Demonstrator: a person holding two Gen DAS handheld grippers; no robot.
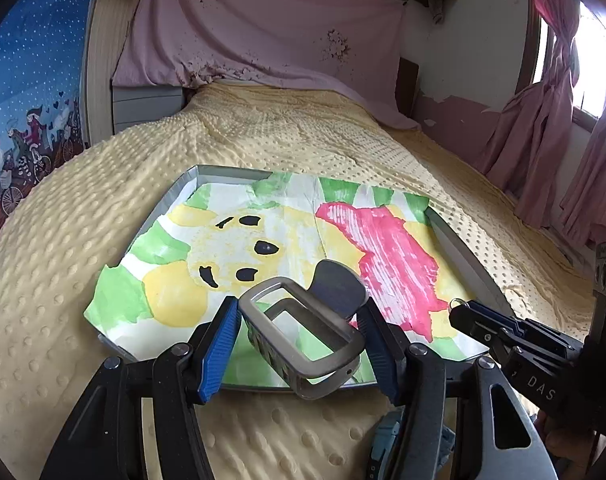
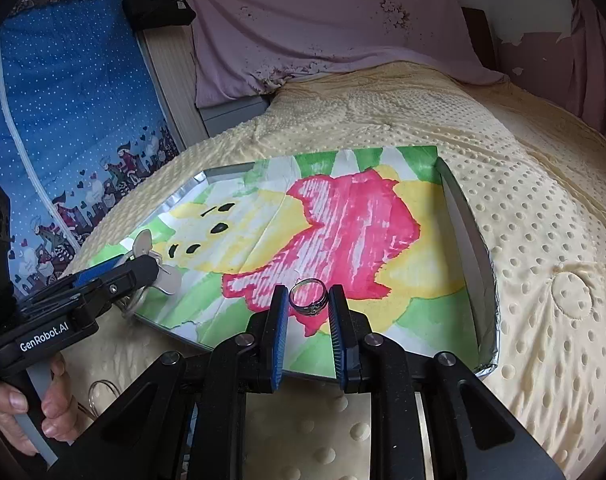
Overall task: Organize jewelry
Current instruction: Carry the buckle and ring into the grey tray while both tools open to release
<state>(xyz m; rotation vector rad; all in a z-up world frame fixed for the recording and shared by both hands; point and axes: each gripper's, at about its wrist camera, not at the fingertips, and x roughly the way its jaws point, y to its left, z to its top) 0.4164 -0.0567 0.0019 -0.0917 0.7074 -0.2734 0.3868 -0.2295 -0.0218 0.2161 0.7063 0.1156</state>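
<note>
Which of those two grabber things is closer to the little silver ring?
The right. The ring sits pinched between the right gripper jaws, above the tray. The left gripper holds a grey frame, off to the ring's left.

1. Daylight enters through the window [image 1: 591, 68] at upper right, which is blown out to white.
2. The bedspread [image 1: 303, 140] is evenly, softly lit.
3. Fisheye bending curves the edges; the corners are dark.
4. Focus is sharp throughout.

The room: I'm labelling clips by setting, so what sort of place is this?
Most likely a bedroom. The tray sits on a bed with a dimpled yellow blanket, a pink sheet hangs behind it, and pink curtains frame a window.
</note>
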